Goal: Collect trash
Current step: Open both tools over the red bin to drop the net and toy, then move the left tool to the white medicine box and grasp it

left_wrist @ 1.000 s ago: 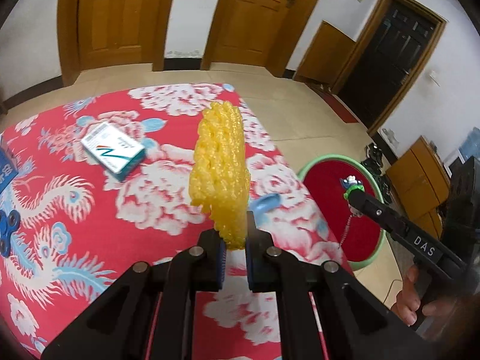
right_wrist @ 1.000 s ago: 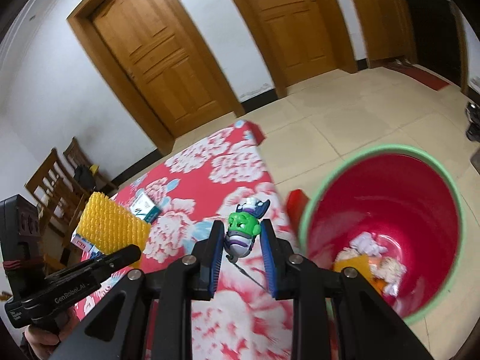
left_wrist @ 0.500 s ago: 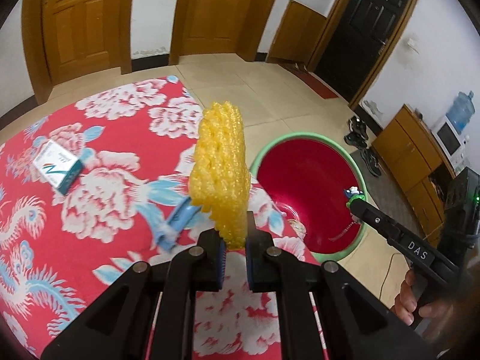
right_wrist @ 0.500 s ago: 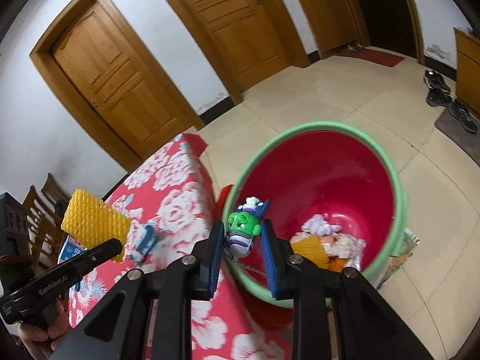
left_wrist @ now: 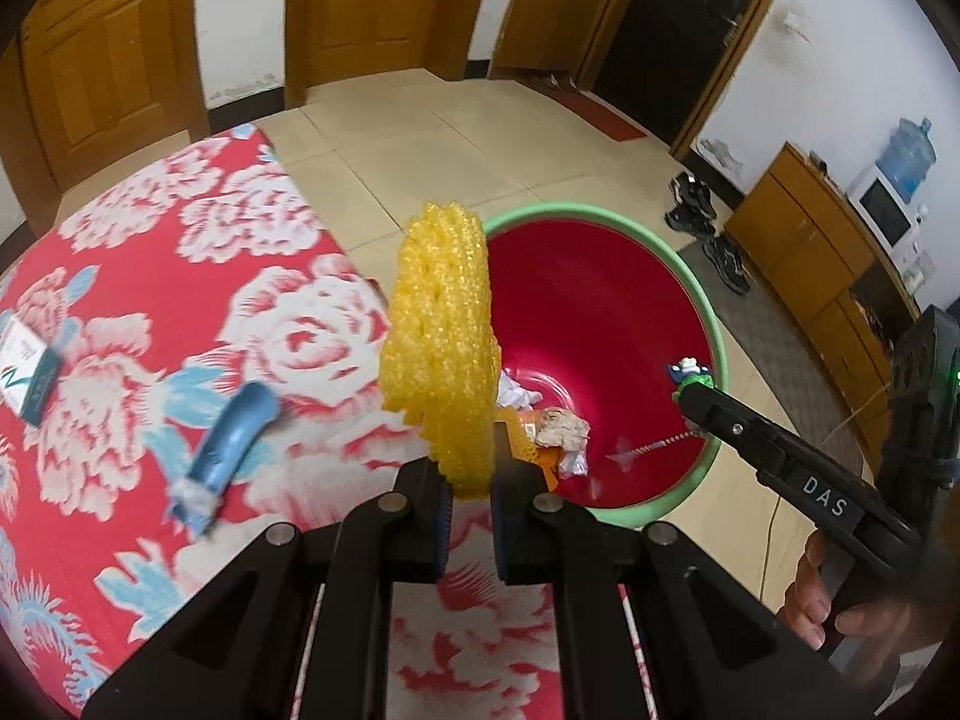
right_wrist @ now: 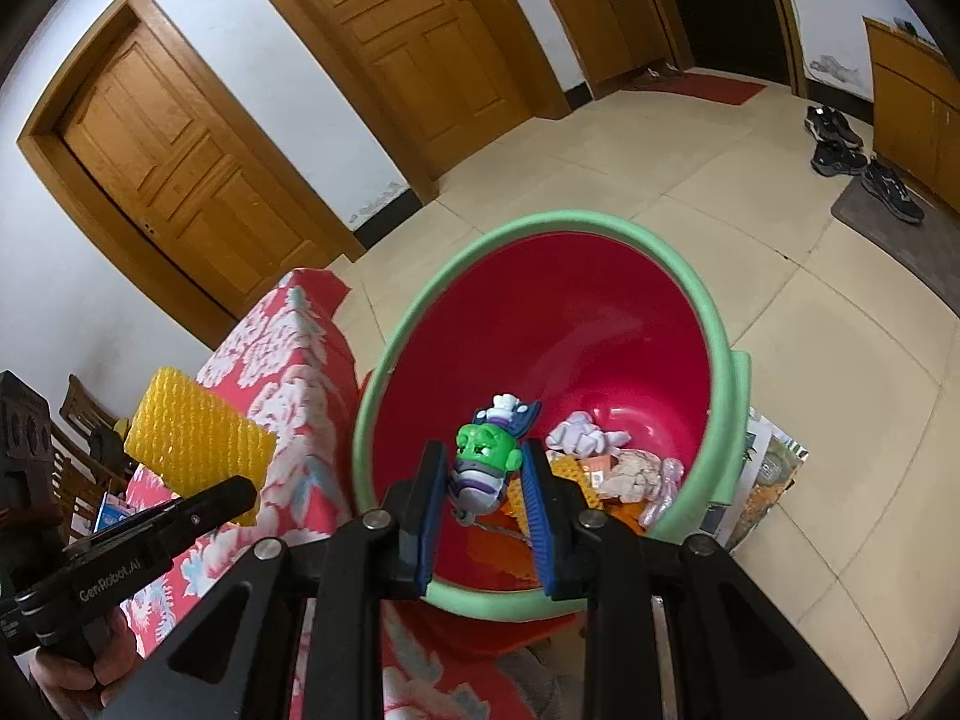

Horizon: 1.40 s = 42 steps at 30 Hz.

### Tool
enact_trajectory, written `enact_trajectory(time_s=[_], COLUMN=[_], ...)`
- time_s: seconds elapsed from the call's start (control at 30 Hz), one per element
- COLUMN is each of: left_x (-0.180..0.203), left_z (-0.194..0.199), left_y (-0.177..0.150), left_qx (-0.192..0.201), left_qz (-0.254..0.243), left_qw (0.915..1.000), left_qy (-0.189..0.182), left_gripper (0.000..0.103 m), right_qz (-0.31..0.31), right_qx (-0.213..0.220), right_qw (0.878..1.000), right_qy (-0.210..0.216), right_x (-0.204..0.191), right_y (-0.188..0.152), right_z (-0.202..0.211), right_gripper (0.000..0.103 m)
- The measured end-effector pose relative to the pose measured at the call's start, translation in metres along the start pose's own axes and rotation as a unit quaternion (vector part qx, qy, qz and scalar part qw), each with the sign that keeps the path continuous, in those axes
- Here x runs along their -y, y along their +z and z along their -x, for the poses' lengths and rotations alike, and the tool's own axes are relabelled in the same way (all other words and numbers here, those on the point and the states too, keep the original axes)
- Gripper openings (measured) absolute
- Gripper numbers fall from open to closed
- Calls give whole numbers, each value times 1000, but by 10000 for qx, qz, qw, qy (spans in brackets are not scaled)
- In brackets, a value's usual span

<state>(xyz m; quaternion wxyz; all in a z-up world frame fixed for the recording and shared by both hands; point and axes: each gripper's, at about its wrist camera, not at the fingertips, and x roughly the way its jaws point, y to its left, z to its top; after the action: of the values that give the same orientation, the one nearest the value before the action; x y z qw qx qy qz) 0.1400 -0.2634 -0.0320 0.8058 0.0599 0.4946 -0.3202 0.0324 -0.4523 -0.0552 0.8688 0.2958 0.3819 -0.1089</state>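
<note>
Yellow foam net [left_wrist: 441,354] hides part of the red bucket [left_wrist: 606,324]; the left tool [left_wrist: 468,516] pinches it. Right tool [right_wrist: 489,516] clamps a green toy [right_wrist: 483,462] above the bucket.

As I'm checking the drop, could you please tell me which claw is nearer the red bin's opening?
Right. The right claw, gripping the green toy, is over the red bin; the left claw, holding the yellow foam, is over the table's edge.
</note>
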Motion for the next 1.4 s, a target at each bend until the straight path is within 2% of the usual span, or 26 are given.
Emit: enact_trajectory(time_s=[0.4,0.57,0.63,0.77,0.83,1.13,1.4], left_x=[29,34,39,43,41,8,-45], left_z=[-34,-38,-37,-34,-31,-8,17], left_y=[5,6,6,4,4,3,3], left_qx=[-324,-425,-411,-380,-361,-208,44], left_qz=[-349,-384,-459,-518,-490,-143,420], left_qw=[9988,9982,9980,9979,9981,9994,9975], left_qy=[-95,-157,-132,-58,-63,248,561], left_gripper=[9,29,33,35,35,43,50], right_qz=[-281,-390,-419,-422,-416,-435,-385], right_qx=[-22,4,-14,-25,0,20,16], right_qw=[9995,9992,9991,9991,9991,9990,9992], right_qy=[-118,-121,-112,-84,-70,52,66], right_x=[23,28,29,28,27,20,10], right_y=[3,5,4,4,4,1,-1], right_z=[-4,-3,-4,-3,-1,2,4], right_gripper=[32,39,42,42,46,55,61])
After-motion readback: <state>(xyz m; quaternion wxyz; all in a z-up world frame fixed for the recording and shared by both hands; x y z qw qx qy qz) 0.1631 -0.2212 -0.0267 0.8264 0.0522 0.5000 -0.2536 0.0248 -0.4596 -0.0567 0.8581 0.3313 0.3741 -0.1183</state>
